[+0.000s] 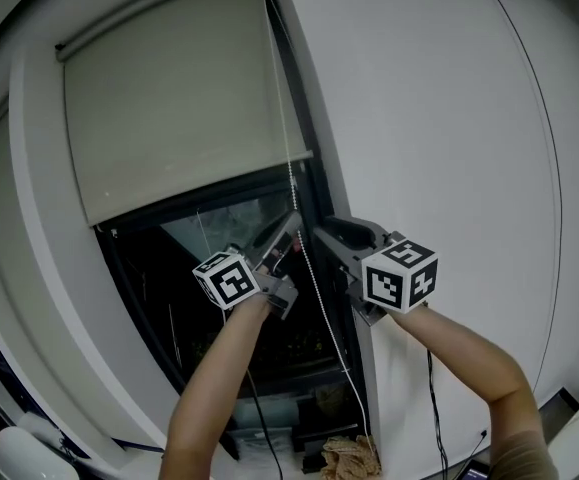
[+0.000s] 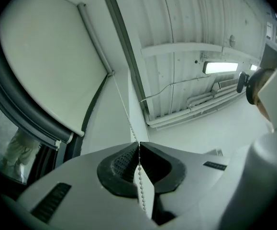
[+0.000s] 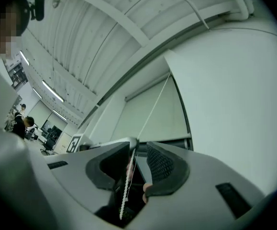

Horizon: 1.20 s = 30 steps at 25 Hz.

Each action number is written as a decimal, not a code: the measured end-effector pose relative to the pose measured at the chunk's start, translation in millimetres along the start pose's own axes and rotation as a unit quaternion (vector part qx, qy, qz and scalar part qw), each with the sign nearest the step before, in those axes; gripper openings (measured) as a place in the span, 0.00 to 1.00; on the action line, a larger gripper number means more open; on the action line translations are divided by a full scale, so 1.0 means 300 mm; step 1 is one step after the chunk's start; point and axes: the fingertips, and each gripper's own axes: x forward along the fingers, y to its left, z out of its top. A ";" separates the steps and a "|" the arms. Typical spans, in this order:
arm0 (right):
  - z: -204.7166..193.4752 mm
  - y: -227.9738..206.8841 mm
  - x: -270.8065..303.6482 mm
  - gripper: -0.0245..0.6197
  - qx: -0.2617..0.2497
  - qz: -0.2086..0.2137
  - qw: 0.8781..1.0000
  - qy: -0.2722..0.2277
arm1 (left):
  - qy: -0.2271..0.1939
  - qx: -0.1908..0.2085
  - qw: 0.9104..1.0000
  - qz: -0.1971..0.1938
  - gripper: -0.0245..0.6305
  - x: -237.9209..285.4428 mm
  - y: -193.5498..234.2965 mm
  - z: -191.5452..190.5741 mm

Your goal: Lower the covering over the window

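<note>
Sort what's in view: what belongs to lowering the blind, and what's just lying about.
Job: roller blind; bead chain; left gripper, shut on the chain; right gripper, open around it.
Lying about: crumpled tan thing below the window; white rounded object, bottom left.

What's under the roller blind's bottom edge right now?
Bare dark window glass, with the bead chain hanging at its right. The roller blind hides the upper pane, so nothing behind it shows.
</note>
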 end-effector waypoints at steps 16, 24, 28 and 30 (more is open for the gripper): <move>0.005 -0.107 0.178 0.06 0.004 -0.031 0.999 0.018 | -0.035 -0.019 0.999 0.001 0.23 -0.137 0.057 -0.134; -0.211 0.043 0.089 0.06 -0.012 0.009 0.997 0.073 | 0.010 0.026 1.000 0.001 0.26 0.047 0.068 -0.014; -0.205 0.022 0.077 0.06 -0.013 0.008 0.997 0.080 | 0.009 0.014 1.000 0.001 0.07 0.065 0.048 -0.024; -0.192 0.020 0.033 0.06 -0.029 0.013 0.997 0.074 | -0.007 0.011 1.000 0.008 0.07 0.048 0.050 -0.022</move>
